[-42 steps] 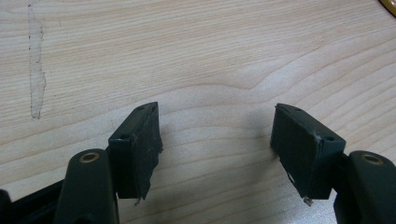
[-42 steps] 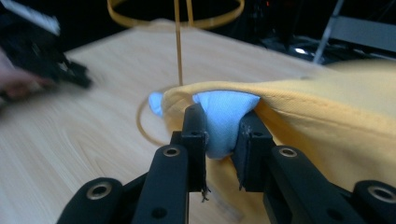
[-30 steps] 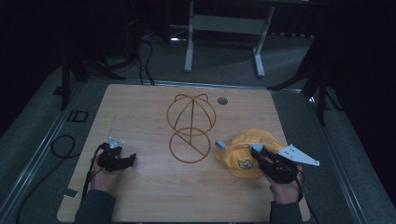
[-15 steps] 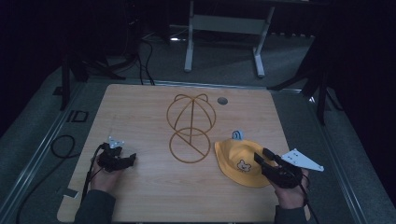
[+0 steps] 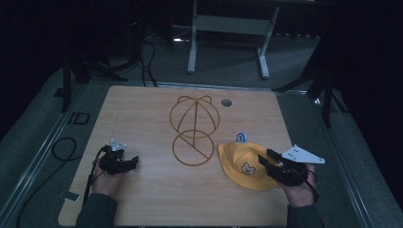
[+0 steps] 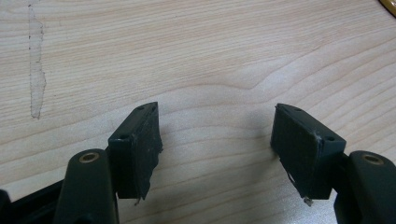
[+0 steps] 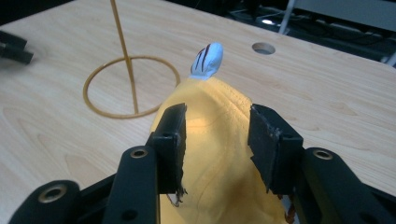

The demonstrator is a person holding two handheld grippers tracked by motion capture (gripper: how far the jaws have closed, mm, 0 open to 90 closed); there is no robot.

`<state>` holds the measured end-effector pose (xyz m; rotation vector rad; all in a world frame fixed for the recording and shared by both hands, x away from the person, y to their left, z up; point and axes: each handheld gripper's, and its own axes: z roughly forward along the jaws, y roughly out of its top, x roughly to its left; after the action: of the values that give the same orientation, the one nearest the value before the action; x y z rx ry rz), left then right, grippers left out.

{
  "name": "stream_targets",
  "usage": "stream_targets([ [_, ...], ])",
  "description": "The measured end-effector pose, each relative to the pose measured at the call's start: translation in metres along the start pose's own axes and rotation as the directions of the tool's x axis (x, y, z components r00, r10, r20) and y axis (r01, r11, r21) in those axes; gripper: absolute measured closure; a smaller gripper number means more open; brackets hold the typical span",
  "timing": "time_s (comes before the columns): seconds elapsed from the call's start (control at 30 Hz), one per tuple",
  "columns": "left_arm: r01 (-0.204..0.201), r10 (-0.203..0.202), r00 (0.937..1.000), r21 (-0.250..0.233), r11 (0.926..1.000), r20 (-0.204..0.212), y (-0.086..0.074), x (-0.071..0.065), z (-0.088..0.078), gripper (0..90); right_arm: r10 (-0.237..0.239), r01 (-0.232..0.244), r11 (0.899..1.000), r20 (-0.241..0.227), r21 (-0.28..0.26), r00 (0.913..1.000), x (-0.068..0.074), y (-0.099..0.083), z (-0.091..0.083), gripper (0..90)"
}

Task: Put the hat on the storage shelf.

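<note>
A yellow bucket hat (image 5: 243, 167) with a small bear face and a pale blue ear (image 5: 241, 137) lies flat on the table's right side. My right gripper (image 5: 267, 160) sits at the hat's right edge. In the right gripper view its jaws (image 7: 217, 116) stand partly open, with a ridge of the yellow hat (image 7: 219, 154) lying between them and the striped ear (image 7: 207, 60) poking up beyond. My left gripper (image 5: 132, 161) rests on the table at the left, open, with only bare wood between its fingertips (image 6: 217, 112).
A gold wire hat stand (image 5: 195, 130), a round base ring with a domed frame, lies at the table's middle, just left of the hat. A round cable hole (image 5: 226, 102) sits near the far edge. Cables (image 5: 62, 149) run on the floor at the left.
The hat, bunched under my right gripper a second ago, now lies spread flat. The right gripper has drawn back to the hat's right edge. The left gripper has not moved.
</note>
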<state>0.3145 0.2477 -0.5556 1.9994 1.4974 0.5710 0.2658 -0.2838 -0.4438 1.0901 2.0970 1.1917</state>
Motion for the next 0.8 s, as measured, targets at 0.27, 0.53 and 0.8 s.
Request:
stream_targets([
  [0.27,0.002,-0.002,1.0000,-0.001,1.0000,0.000,0.000,0.000,0.000,33.3,-0.070,0.071,0.994,-0.016,0.084,0.9974,-0.005,0.008,0.001,56.8],
  [0.53,0.002,-0.002,1.0000,-0.002,1.0000,0.001,0.000,0.000,0.000,33.3,-0.145,0.151,0.976,-0.052,0.158,0.9881,-0.012,0.022,0.000,56.5],
  [0.8,0.002,-0.002,1.0000,-0.003,1.0000,0.000,0.000,0.000,0.000,33.3,-0.181,0.193,0.953,-0.072,0.234,0.9807,-0.017,0.031,0.003,56.2],
])
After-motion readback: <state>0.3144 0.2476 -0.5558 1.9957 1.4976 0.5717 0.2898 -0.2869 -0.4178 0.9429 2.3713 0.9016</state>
